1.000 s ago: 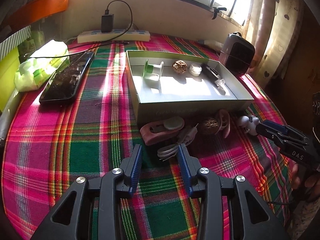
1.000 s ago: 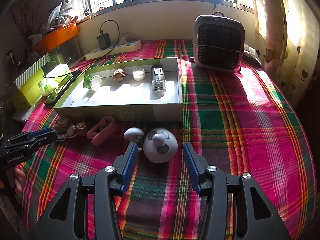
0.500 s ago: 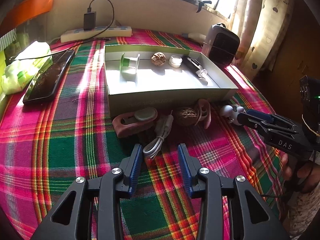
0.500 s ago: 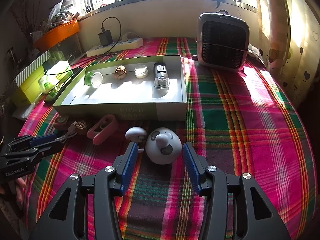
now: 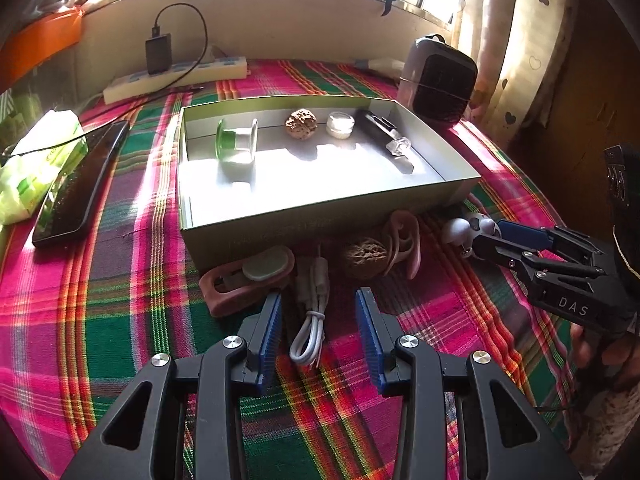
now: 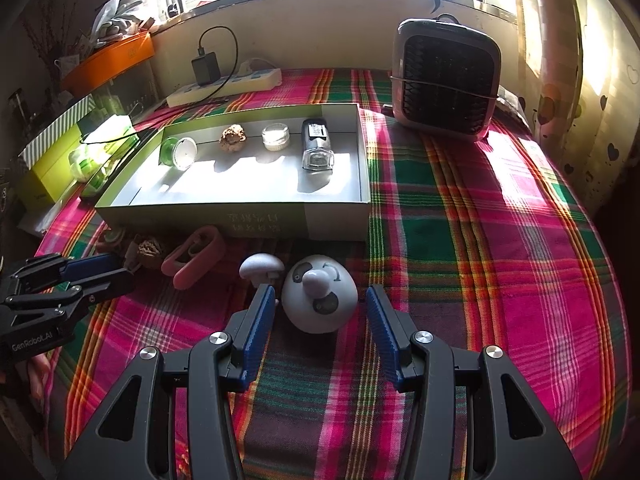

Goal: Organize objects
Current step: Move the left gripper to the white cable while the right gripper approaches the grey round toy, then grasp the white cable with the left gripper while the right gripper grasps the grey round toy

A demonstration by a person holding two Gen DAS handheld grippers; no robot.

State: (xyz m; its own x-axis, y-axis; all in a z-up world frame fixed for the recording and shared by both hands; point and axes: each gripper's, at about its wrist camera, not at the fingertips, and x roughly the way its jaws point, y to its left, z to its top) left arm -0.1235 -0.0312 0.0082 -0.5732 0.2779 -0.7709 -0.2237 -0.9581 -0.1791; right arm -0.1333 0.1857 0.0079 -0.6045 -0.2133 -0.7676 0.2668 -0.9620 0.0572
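Left hand-held gripper: I am hovering my left hand-held gripper [image 5: 318,320] over the plaid-clothed counter [image 5: 100,300], jaws released, with the coiled white cable [image 5: 310,320] lying between the blue pads, neither pad pressing on it.

Right hand-held gripper: I am holding my right hand-held gripper [image 6: 320,320] low over the cloth, jaws parted around the round white toy head with a knob nose [image 6: 319,298]; I am seeing a gap on each side, so nothing is grasped.

Box: the shallow open green cardboard box [image 6: 256,222] is sitting mid-counter, and in a row along its far wall I am seeing a green-rimmed glass jar on its side [image 6: 178,152], a wrinkled brown walnut [image 6: 234,138], a small white lidded pot [image 6: 276,136] and a black-capped clear bottle lying flat [image 6: 317,148].

Loose things: in front of the box I am seeing a pink plastic clip with a pale oval pad [image 5: 248,280], a second brown walnut [image 5: 366,258], a pink looped piece [image 5: 404,244] just beside that nut, and a small white mushroom shape [image 6: 260,268] touching or nearly touching the toy head.

Surroundings: a grey fan heater [image 6: 446,80] is standing behind the box on the right, a white power strip with a black charger [image 5: 176,76] is lying under the window, and a black phone [image 5: 82,184] is lying left of the box.
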